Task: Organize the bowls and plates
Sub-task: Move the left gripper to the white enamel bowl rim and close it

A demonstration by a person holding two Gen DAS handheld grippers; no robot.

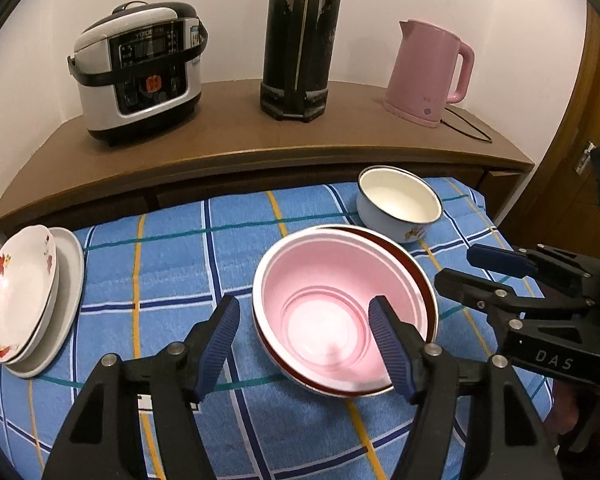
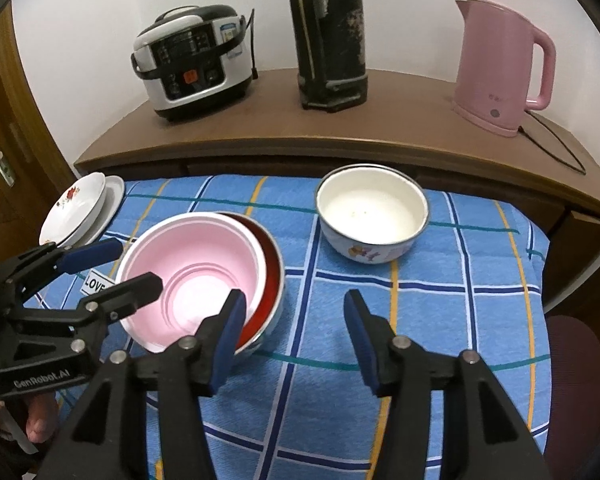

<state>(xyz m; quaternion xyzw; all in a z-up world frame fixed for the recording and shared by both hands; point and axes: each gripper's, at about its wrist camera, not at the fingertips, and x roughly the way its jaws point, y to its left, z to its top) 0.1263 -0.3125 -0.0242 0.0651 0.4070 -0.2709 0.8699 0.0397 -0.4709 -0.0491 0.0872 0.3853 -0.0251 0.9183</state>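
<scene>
While your left gripper (image 1: 304, 344) and right gripper (image 2: 296, 340) stand spread and empty, the thermos (image 1: 300, 40) top is cut off behind the nested pink bowl (image 1: 340, 312).

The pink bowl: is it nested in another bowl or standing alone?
Nested: the pink bowl sits inside a red-lined bowl whose rim shows around it.

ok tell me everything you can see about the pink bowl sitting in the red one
The pink bowl is round, glossy, plastic-looking, with a white outer rim and stepped concentric rings around a pale flat bottom. It is empty and upright, nested slightly off-centre in the red-lined bowl, whose rim shows as a crescent on one side. Both sit on the blue checked cloth. The left gripper is open, straddling the near rim, one finger inside the bowl; whether it touches is unclear.
</scene>
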